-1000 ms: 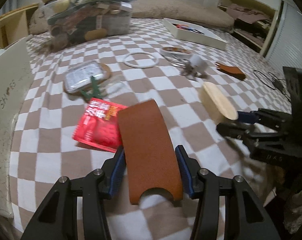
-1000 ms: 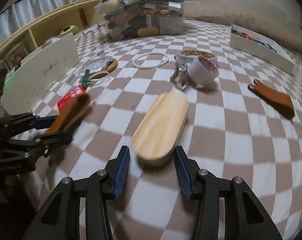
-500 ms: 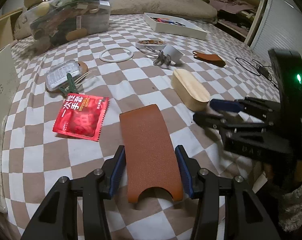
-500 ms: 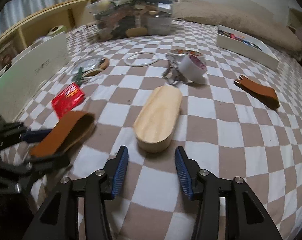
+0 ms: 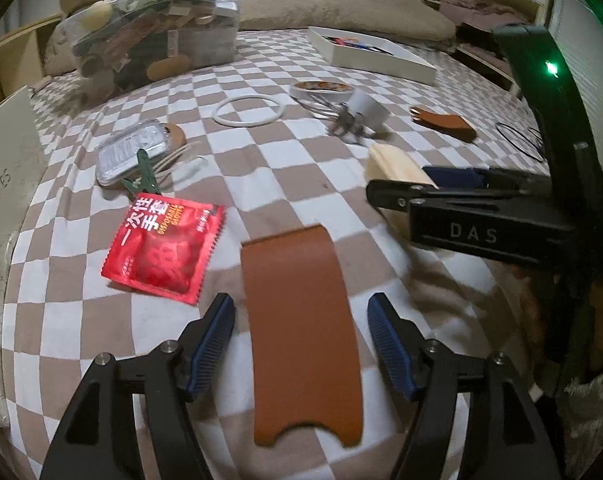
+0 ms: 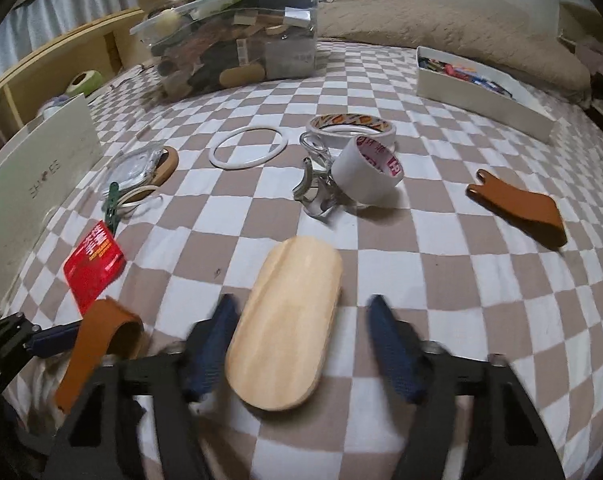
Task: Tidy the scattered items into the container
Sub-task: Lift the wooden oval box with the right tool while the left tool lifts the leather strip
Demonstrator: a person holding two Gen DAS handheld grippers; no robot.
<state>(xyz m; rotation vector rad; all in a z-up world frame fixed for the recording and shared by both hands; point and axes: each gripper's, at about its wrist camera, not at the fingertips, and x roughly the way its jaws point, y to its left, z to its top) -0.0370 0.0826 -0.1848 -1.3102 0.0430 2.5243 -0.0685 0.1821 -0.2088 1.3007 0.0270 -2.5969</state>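
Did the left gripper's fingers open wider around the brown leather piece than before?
Yes. The left gripper is opening: both fingers now stand clear of the brown leather piece, with checkered cloth showing between.

It was a bedroom at home: a bed (image 6: 381, 80) under a checkered sheet, pillows (image 6: 441, 36) along its far edge, wooden shelving (image 6: 53, 60) and curtains (image 6: 61, 8) beside it.

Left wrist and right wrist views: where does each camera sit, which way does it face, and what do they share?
Left wrist: on the left gripper, looking down along its opening fingers at a brown leather piece lying between them untouched; the right gripper shows at right.
Right wrist: on the right gripper, looking down at a wooden block between its closing fingers; the left gripper's tip shows at lower left.
Shared: the checkered cloth, red packet, white ring.
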